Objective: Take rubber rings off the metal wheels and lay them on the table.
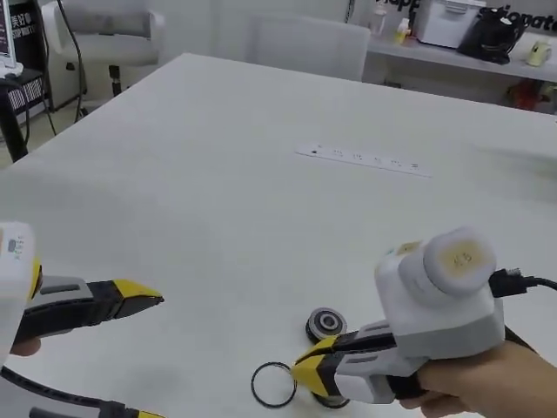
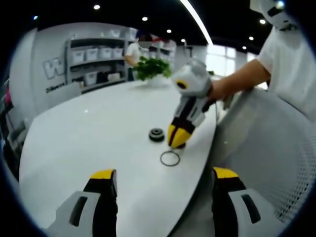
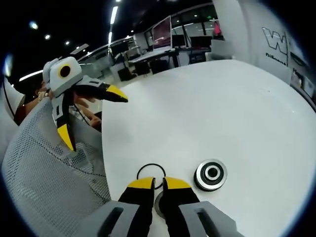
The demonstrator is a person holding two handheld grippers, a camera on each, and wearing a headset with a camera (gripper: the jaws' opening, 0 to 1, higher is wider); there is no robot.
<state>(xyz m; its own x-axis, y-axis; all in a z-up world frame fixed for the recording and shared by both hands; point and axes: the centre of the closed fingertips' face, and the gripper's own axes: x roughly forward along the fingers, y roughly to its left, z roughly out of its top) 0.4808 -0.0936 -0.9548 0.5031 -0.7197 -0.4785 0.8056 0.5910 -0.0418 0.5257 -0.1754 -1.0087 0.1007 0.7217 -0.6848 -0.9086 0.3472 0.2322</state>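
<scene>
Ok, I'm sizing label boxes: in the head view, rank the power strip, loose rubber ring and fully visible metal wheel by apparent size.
1. power strip, longest though farthest.
2-3. rubber ring and metal wheel: about alike, ring nearer, so unranked.

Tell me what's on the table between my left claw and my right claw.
A loose rubber ring lies flat just before the right claw; from there to the left claw the table is bare. The left gripper view shows it.
</scene>
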